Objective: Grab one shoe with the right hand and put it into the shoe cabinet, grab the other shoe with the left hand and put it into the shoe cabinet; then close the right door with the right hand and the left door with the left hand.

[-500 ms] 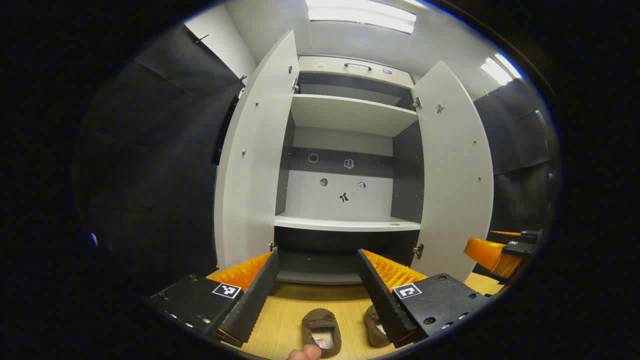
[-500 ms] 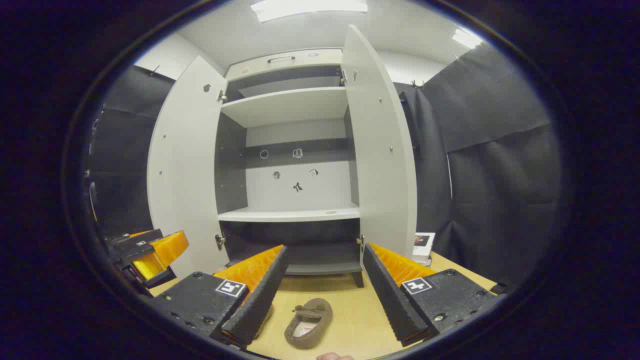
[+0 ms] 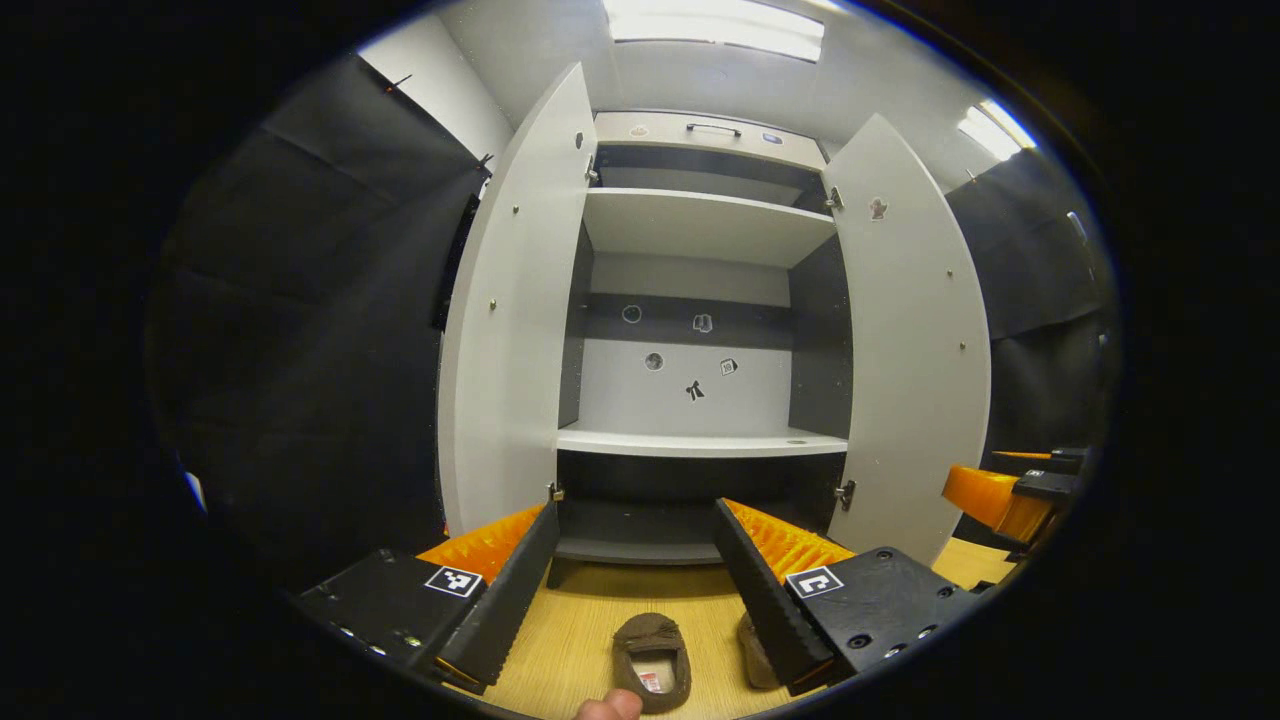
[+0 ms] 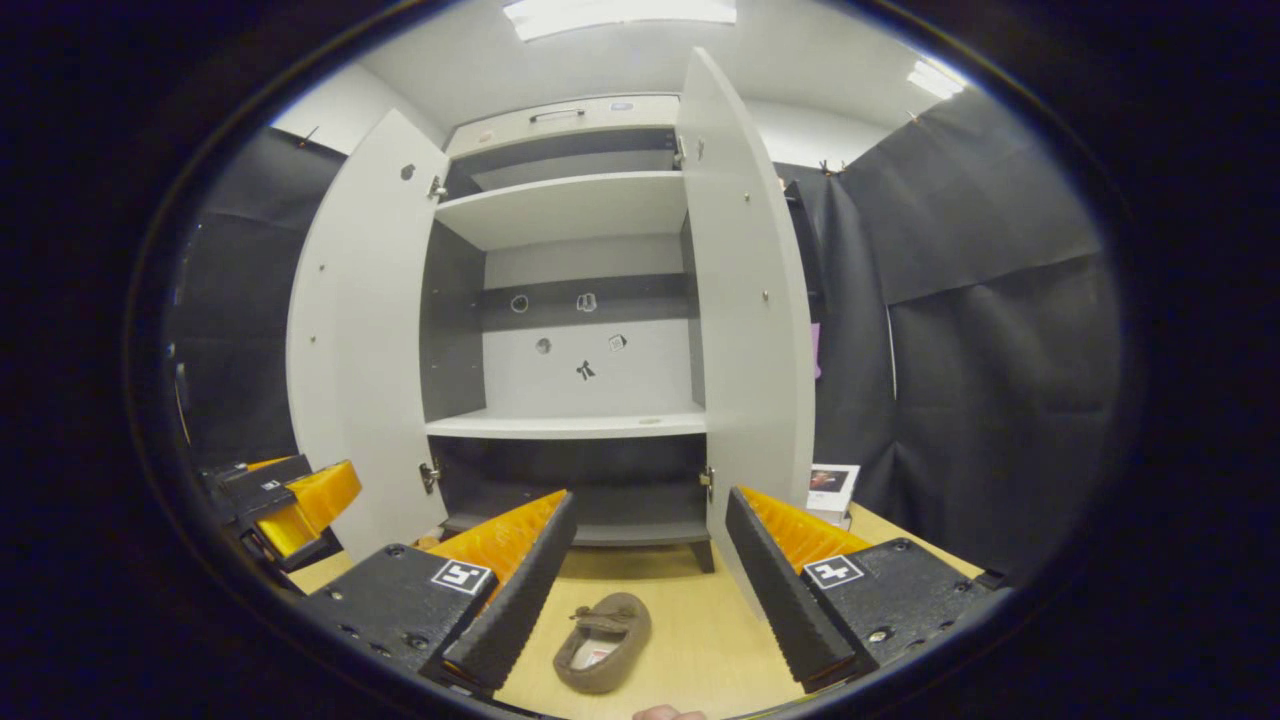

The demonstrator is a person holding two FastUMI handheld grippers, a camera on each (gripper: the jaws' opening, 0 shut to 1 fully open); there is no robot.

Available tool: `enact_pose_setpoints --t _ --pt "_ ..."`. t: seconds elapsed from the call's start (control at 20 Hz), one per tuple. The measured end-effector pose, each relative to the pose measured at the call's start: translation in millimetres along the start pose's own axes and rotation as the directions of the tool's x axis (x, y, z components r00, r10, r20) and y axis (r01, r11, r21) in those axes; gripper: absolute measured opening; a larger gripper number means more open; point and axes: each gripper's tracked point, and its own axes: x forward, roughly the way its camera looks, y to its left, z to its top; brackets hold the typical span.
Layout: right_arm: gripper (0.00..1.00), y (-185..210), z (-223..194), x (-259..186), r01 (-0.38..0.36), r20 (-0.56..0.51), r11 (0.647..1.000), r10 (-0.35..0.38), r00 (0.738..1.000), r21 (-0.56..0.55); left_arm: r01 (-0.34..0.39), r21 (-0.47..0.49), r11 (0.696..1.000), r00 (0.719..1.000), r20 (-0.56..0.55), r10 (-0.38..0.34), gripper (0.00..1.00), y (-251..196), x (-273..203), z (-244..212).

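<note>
Each hand-held gripper (image 3: 635,590) (image 4: 650,590) wide open; empty

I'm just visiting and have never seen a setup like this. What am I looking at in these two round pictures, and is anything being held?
No robot here: a person carries a two-finger gripper in each hand, and a wide-angle camera rides on each one, looking forward along its fingers. So the two prongs at the bottom of each picture are that gripper's own fingers.

In the left gripper view you see the left gripper, and in the right gripper view the right gripper. Both are open and hold nothing.

Ahead stands a shoe cabinet with both doors swung open and bare shelves. On the wooden floor in front lie two brown shoes: one sits between the left gripper's fingers, the other is partly hidden behind a finger. The other gripper shows at the edge of each view.
</note>
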Motion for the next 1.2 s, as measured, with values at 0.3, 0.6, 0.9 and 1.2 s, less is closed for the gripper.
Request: enact_pose_setpoints --t 0.3,0.6,0.9,1.2 --pt "0.98 7.9 -5.0 1.7 -0.016 -0.013 1.0 0.016 1.0 0.016 -0.007 0.005 1.0 1.0 0.001 0.007 0.94 2.7 2.1 1.4" --pt "0.94 9.2 -5.3 4.6 -0.02 -0.014 1.0 0.02 1.0 0.011 -0.022 0.003 1.0 1.0 0.0 0.022 0.94 9.3 2.7 0.5" --pt "0.98 18.3 -10.2 11.8 -0.04 -0.026 0.999 0.04 0.999 -0.012 -0.028 0.01 1.0 1.0 0.011 0.028 0.94 13.3 2.1 6.1" --pt "0.99 47.3 -48.1 31.2 -0.135 -0.159 0.989 0.123 0.98 -0.065 -0.032 0.008 0.999 0.999 0.003 0.032 0.94 14.9 0.3 4.3"
